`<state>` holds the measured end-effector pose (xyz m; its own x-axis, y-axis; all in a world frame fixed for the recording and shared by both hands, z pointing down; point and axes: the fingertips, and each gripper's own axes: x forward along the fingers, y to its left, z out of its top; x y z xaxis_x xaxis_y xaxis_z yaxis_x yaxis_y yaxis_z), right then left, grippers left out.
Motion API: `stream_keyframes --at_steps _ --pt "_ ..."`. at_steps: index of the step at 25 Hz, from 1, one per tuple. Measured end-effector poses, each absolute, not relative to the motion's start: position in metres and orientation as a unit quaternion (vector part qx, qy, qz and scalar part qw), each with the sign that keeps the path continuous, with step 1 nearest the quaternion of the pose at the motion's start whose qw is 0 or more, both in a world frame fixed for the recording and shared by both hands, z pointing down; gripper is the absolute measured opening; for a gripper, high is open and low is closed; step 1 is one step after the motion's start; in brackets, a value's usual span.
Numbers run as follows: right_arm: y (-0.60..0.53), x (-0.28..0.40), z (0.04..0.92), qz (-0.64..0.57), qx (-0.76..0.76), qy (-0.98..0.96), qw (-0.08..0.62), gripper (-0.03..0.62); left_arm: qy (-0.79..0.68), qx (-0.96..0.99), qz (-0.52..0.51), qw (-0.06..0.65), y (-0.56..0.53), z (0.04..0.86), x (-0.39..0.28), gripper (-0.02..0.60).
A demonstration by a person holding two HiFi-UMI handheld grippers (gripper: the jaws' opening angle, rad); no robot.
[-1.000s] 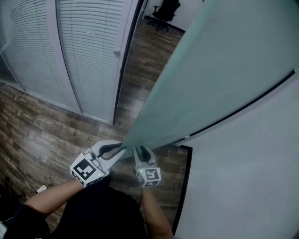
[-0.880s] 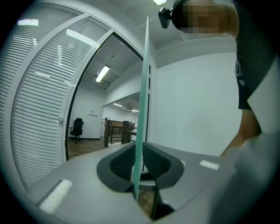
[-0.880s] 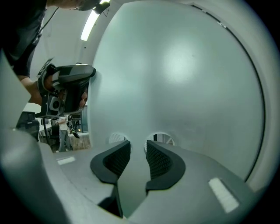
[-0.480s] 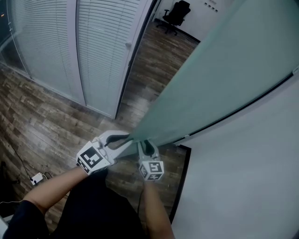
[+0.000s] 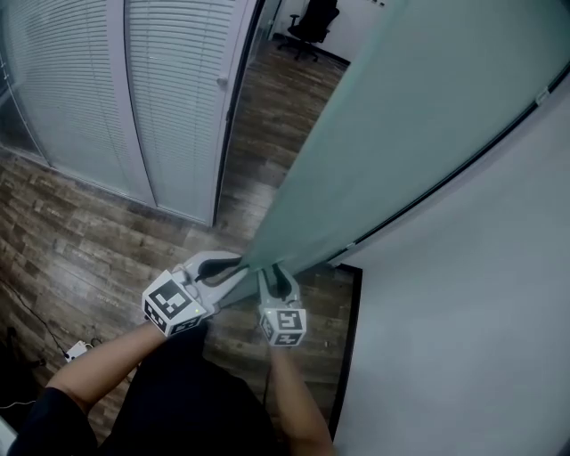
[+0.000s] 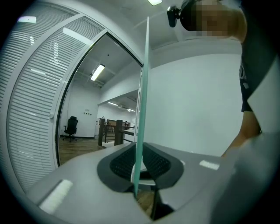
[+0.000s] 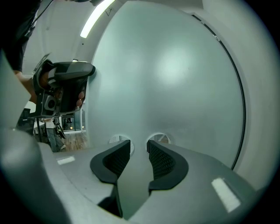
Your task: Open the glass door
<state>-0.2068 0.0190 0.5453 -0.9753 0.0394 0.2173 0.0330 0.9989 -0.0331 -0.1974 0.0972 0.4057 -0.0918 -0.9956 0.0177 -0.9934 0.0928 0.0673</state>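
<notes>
Dark wood-plank floor [image 5: 80,240] throughout. White slatted blinds [image 5: 178,98] cover the panels along the floor's far left edge. A black office chair [image 5: 311,25] stands upright at the floor's far edge. A white plug [image 5: 76,349] with a cable lies near the floor's left edge. A plain white wall [image 5: 472,338] borders the right edge, a black strip [image 5: 350,356] against it. One ceiling light [image 6: 98,72] is lit.

Left tongs [image 6: 139,164], right tongs [image 7: 139,151]: two; one glass door [image 5: 401,134]; one chair [image 5: 312,22]; maybe two blinds [image 5: 169,98].
</notes>
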Motion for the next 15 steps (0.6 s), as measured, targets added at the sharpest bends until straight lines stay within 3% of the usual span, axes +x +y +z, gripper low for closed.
stream_keyframes --at_steps 15 --pt "0.032 -0.117 0.509 0.023 0.035 -0.996 0.074 0.135 -0.718 0.696 0.002 0.021 0.093 0.403 -0.136 0.049"
